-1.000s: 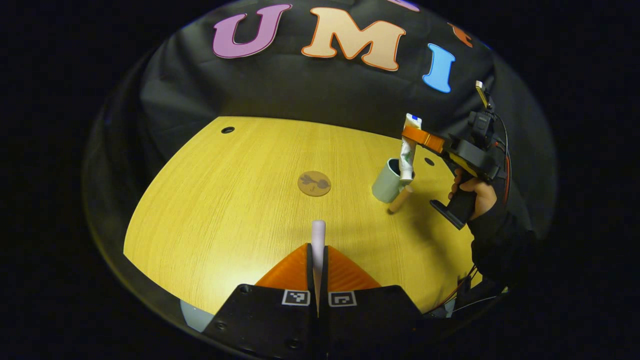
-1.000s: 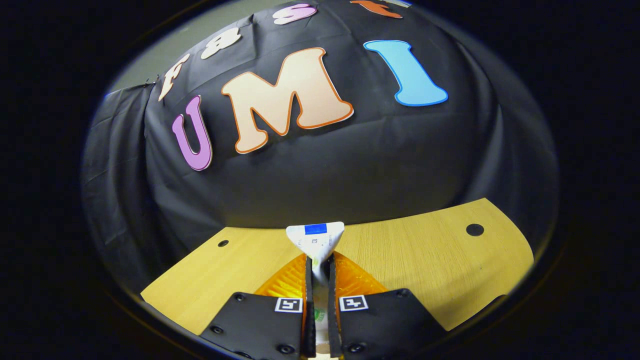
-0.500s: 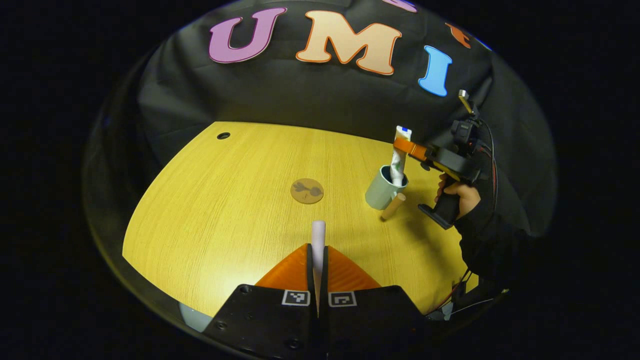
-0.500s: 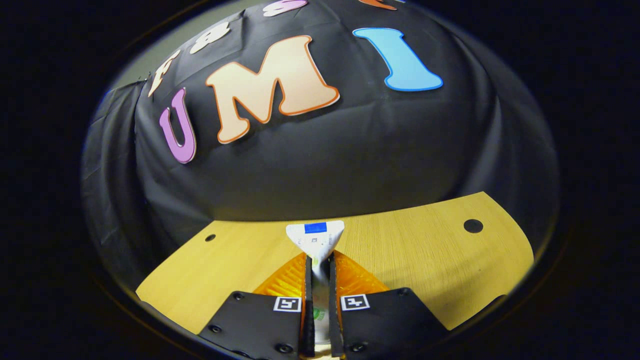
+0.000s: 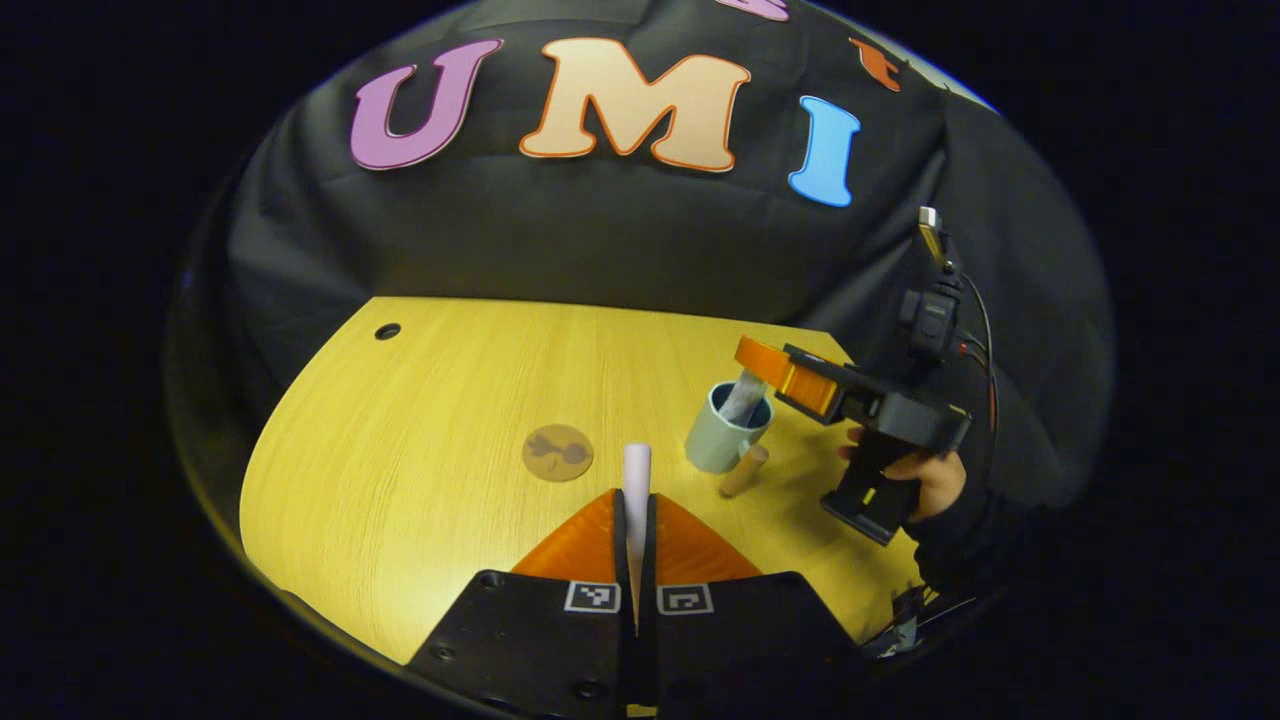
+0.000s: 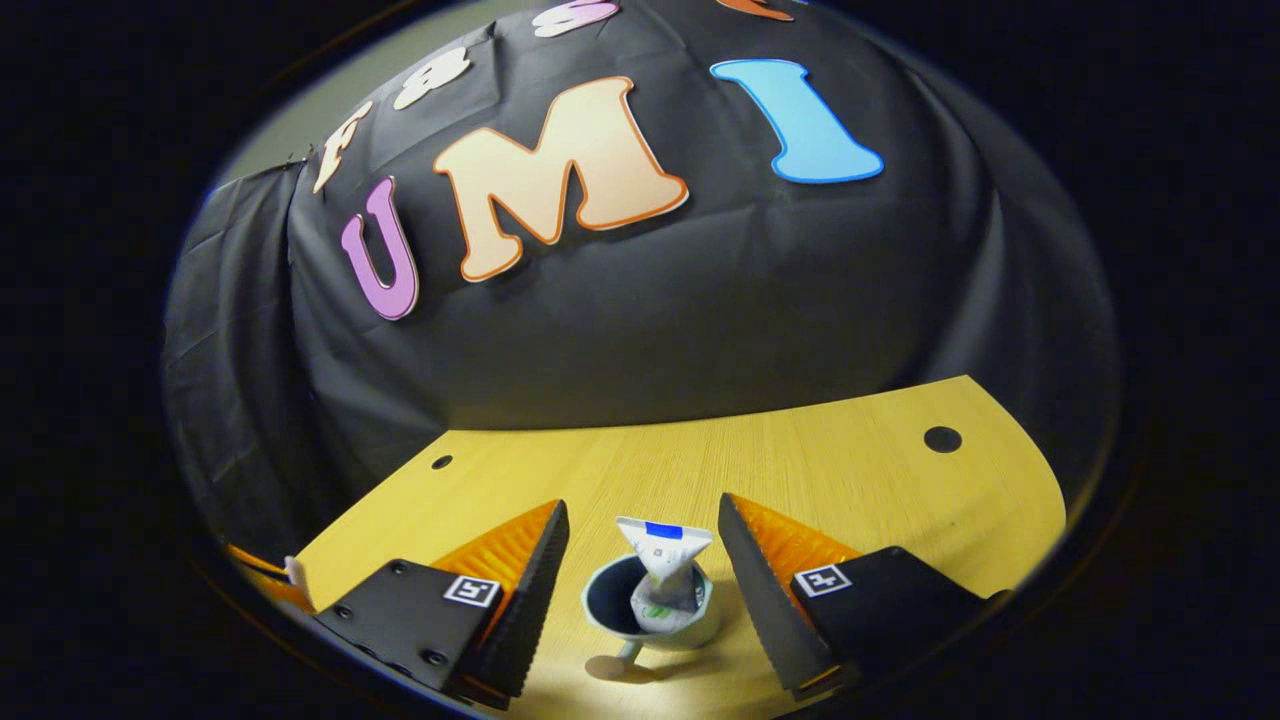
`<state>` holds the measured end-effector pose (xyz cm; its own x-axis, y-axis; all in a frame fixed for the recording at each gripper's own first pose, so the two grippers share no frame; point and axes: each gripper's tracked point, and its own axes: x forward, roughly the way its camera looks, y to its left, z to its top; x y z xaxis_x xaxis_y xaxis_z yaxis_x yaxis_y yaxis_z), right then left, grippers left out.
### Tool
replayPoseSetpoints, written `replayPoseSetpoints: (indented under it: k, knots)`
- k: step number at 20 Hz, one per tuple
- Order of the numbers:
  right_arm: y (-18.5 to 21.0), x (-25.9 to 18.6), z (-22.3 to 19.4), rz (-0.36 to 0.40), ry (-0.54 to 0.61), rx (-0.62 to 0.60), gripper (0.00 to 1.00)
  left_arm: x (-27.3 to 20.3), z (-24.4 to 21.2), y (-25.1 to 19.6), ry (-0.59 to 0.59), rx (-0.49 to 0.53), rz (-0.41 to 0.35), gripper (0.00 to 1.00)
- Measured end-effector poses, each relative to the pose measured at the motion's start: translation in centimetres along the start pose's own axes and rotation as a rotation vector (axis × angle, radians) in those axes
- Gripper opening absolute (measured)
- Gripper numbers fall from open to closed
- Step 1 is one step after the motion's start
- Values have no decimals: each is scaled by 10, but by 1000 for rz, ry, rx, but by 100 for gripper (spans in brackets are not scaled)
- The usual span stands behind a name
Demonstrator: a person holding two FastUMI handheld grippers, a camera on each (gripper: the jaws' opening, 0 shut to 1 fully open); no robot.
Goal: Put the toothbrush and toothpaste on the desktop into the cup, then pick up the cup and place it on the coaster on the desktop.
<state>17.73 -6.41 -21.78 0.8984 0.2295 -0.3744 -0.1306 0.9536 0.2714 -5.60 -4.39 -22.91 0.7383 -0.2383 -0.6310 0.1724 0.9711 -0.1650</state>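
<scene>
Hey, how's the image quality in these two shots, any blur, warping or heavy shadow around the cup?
Left gripper view: fisheye bends the table edge into a curve; cup sharp, its inside dark around the toothpaste, the right gripper shading it. Right gripper view: same warping; toothpaste and cup crisp, a soft shadow beside the cup's handle.

Left gripper (image 5: 636, 500) body: black housing, two square black-and-white coded markers near the finger roots, round screw heads along the lower edge; ribbed wedge-shaped fingers.
Right gripper (image 6: 640, 560) body: black plates, one coded square marker per side, screw heads at the corners; toothed inner finger edges.
Right gripper handle: black pistol-style grip, small black camera block on top, thin cables trailing.
Hand (image 5: 925, 480): black sleeve at the wrist.
</scene>
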Motion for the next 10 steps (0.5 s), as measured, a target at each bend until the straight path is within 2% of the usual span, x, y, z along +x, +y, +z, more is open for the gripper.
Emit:
replayPoseSetpoints:
  k: [4,10]
  knots:
    - [-24,-45,4,-14,-6,27,91,32,43,-25,-89,4,-63,0]
    - [-80,-111,-23,-103,51,46,91,84,98,-55,-227,-47,-129,0]
